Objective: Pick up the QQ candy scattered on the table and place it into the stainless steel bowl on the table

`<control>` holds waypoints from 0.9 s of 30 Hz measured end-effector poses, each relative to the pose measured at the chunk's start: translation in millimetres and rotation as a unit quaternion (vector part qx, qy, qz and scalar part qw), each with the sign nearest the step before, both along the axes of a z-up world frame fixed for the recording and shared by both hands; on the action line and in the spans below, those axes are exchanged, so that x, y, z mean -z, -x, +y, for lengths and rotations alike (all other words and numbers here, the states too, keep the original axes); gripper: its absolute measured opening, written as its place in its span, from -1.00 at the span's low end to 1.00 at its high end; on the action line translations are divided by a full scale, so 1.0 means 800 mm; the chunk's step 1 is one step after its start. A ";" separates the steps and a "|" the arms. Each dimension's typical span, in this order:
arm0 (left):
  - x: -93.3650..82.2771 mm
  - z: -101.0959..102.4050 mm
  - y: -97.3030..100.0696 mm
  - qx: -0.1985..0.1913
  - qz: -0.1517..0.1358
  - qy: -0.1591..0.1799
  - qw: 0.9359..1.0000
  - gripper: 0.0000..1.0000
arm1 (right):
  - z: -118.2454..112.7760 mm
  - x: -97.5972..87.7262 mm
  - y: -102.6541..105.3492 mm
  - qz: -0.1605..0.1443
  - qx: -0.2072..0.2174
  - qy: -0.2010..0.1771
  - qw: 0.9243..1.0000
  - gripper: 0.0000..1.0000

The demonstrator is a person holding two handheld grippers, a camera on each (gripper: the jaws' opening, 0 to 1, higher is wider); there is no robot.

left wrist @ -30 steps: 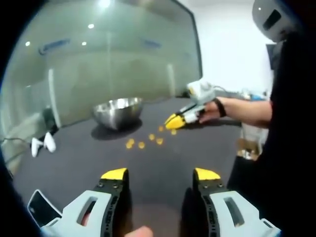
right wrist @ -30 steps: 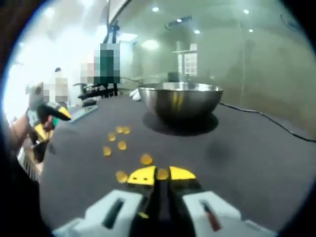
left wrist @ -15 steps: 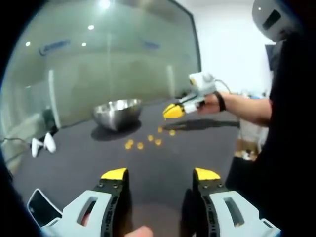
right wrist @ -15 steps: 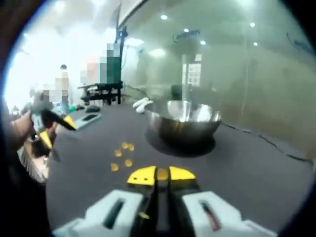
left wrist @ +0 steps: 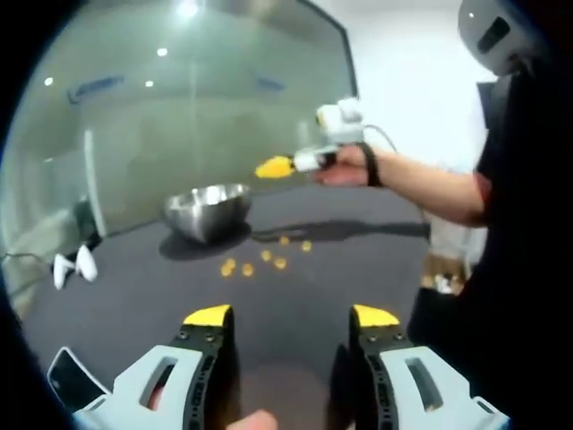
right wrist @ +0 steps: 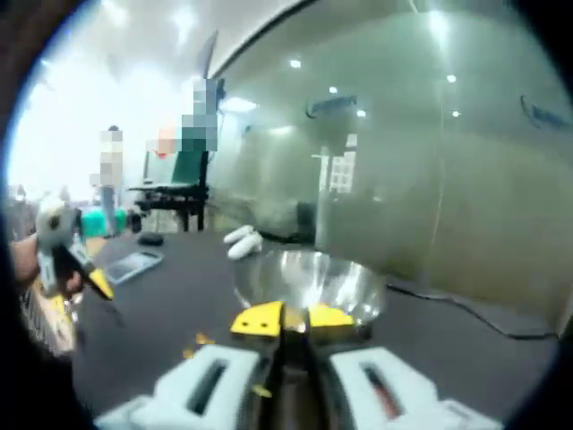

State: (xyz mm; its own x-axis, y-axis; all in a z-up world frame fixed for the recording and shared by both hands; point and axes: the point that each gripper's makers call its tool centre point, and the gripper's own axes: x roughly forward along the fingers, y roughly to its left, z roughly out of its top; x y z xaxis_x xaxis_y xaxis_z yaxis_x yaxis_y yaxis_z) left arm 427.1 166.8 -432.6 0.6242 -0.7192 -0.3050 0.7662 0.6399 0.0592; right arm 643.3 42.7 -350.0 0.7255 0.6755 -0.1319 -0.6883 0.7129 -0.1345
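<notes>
QQ candy (left wrist: 265,255): several loose pieces on the dark table (left wrist: 295,305), just near of the bowl; these are left to collect.
Left gripper (left wrist: 291,315): jaws spread apart, empty, low and near.
Right gripper (right wrist: 294,318): jaws closed, one candy apparently pinched, raised near the bowl.
Stainless steel bowl (right wrist: 309,282): upright, farther back; contents not discernible.

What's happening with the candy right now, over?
Right hand-held gripper shut on one QQ candy, above the stainless steel bowl. Left hand-held gripper open, idle. Loose candies on table. Path clear.
</notes>
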 end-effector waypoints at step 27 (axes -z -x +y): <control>0.004 0.009 0.005 -0.002 0.005 -0.004 1.000 0.05 | 0.029 -0.005 -0.056 -0.014 0.005 0.019 1.000 -0.51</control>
State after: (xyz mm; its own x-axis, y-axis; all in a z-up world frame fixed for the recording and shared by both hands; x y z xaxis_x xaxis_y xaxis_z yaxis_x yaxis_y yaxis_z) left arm 423.3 174.3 -435.6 0.6247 -0.7136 -0.3171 0.7637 0.6430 0.0577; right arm 688.3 65.7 -346.2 0.7362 0.6628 -0.1368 -0.6764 0.7141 -0.1803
